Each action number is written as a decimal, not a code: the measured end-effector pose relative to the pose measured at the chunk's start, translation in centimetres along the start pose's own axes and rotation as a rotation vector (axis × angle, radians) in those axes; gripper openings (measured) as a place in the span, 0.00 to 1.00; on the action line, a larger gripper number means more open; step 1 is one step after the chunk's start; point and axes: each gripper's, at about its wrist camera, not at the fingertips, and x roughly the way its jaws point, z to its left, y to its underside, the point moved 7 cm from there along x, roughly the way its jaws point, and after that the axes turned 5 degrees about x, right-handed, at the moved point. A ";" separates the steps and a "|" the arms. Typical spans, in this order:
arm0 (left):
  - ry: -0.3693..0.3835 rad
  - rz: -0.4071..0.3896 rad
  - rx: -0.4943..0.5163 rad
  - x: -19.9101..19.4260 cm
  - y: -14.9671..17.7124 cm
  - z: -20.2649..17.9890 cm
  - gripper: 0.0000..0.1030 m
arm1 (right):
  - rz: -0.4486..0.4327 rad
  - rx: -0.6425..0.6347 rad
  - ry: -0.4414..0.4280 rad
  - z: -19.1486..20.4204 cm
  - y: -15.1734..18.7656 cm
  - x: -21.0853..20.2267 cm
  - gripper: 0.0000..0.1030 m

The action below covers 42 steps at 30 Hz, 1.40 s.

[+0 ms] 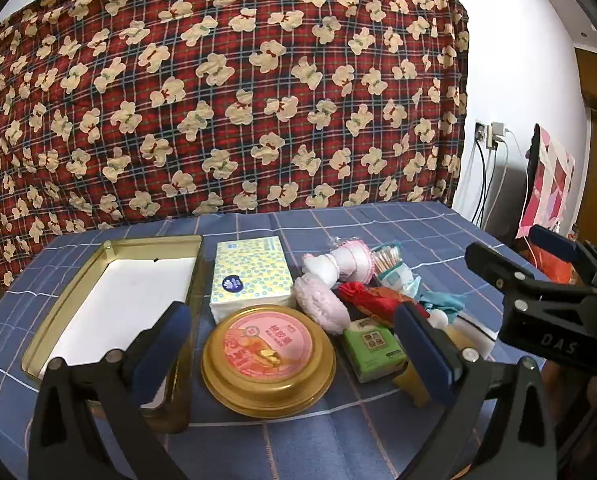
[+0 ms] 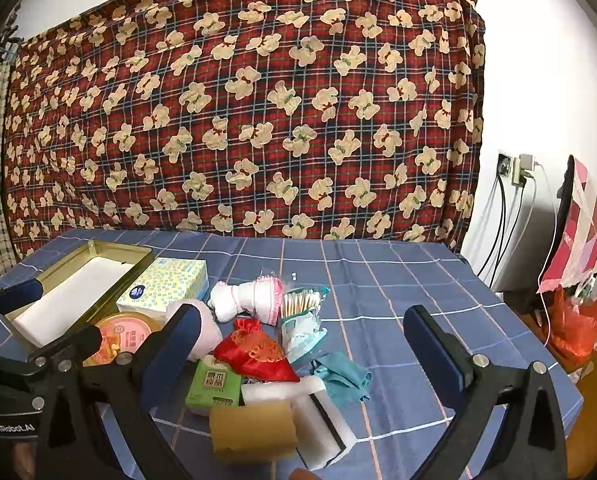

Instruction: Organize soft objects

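Both sets of jaws stand spread wide with nothing between the blue pads. The left gripper hovers over a round gold-rimmed tin with a glossy pink lid; the right gripper frames the soft pile — a shiny red satin pouch, a green paper tissue pack, a tan sponge block, a white foam block with a dark stripe and a crumpled teal cloth. Farther off lie a fluffy pink puff, a rolled white towel with pink lace and a boxy dotted yellow tissue pack. The rectangular gold metal tray holds only a white liner — it sits at the left of the blue checked tabletop.
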 end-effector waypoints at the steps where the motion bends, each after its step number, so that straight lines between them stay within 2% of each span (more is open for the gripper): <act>1: 0.000 0.000 0.001 0.0 0.0 -0.1 1.00 | 0.004 0.002 -0.001 0.0 0.0 -0.4 0.99; 42: -0.004 -0.004 0.002 0.0 0.2 -0.1 1.00 | 0.016 0.015 -0.007 -0.1 0.9 -0.4 1.00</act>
